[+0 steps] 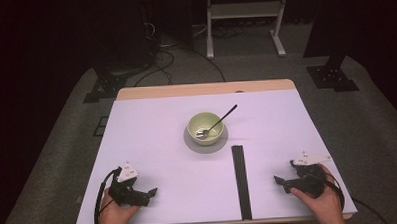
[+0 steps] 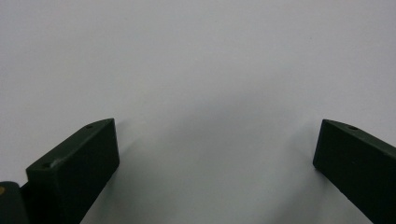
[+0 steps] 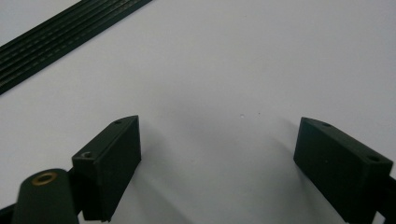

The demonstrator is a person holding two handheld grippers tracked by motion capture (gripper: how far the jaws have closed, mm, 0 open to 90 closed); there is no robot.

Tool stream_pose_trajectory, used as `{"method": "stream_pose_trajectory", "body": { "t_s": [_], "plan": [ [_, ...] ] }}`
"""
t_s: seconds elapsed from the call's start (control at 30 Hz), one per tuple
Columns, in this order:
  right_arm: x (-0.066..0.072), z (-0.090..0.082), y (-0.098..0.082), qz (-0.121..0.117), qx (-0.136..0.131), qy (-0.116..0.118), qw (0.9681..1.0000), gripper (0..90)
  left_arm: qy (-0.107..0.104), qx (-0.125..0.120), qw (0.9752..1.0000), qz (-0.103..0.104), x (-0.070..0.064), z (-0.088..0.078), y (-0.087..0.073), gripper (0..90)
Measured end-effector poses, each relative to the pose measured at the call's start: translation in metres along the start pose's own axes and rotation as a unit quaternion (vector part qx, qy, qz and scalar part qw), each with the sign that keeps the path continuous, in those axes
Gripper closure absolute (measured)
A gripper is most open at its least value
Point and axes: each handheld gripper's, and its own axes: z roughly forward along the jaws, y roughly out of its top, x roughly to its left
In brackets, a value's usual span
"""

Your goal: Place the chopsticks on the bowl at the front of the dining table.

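A smooth white table (image 1: 152, 138) stands in a dark room; ahead of the left gripper (image 1: 150, 193) and right gripper (image 1: 280, 181), a pale green bowl (image 1: 205, 128) holds 1 metal spoon (image 1: 218, 122). Left gripper view: blocky matte jaws wide, empty. Right gripper view: jaws wide; ribbed black strip (image 3: 65, 32) beyond.

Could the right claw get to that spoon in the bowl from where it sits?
Probably yes: the right claw stands open, and bare table lies between it and the spoon, whose handle juts over the bowl rim.

bare tabletop (image 1: 152, 143) ahead of both claws, black strip (image 1: 240, 180) near right claw (image 1: 280, 181)
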Motion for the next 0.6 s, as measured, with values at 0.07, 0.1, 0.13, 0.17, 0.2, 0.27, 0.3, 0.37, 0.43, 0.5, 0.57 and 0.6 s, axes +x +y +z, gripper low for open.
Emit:
{"method": "stream_pose_trajectory", "body": {
  "t_s": [0.07,0.1,0.13,0.17,0.2,0.27,0.3,0.37,0.43,0.5,0.57,0.6],
  "plan": [
    [-0.0007,0.0001,-0.0001,0.002,-0.001,0.003,1.0,12.5,0.0,0.0,1.0,0.0,0.0003,0.0001,0.0001,0.0],
    [-0.0015,0.0001,0.0,0.003,-0.001,0.008,1.0,12.0,0.0,0.001,1.0,0.001,0.0001,0.0001,0.0002,0.0],
    [-0.0018,0.0001,0.0001,0.004,-0.001,0.009,1.0,11.9,0.0,0.0,1.0,0.0,-0.0001,0.0,0.0001,0.0],
    [-0.0019,0.0002,0.0001,0.003,-0.001,0.01,0.9999,10.9,0.001,0.0,1.0,0.0,-0.0002,0.0,0.0001,0.0],
    [-0.0018,0.0004,0.0003,0.003,0.001,0.011,0.9999,10.8,0.001,0.0,1.0,0.001,-0.0002,0.0,0.0001,0.0],
    [-0.0017,0.0004,0.0004,0.003,0.002,0.01,0.9999,10.9,0.0,0.0,1.0,0.0,0.0,0.0,0.0,0.0],
    [-0.0012,0.0006,0.0004,0.001,0.002,0.009,1.0,10.8,0.0,0.0,1.0,0.0,0.0,0.0,0.0,0.0],
    [-0.0008,0.0007,0.0006,-0.001,0.003,0.008,1.0,10.9,0.0,-0.001,1.0,0.0,0.0001,0.0,-0.0002,0.0],
    [-0.0007,0.0006,0.0005,-0.001,0.003,0.008,1.0,10.9,0.0,-0.001,1.0,0.0,0.0,0.0001,-0.0002,0.0],
    [-0.001,0.0005,0.0006,0.001,0.002,0.008,1.0,11.5,0.0,-0.001,1.0,0.0,0.0,0.0001,-0.0001,0.0],
    [-0.0011,0.0002,0.0006,0.001,0.001,0.007,1.0,12.0,0.0,-0.001,1.0,0.0,0.0,0.0001,-0.0002,0.0],
    [-0.0008,0.0,0.0005,0.0,0.002,0.006,1.0,12.1,0.0,-0.001,1.0,0.0,0.0,0.0,-0.0002,0.0]
  ]
}}
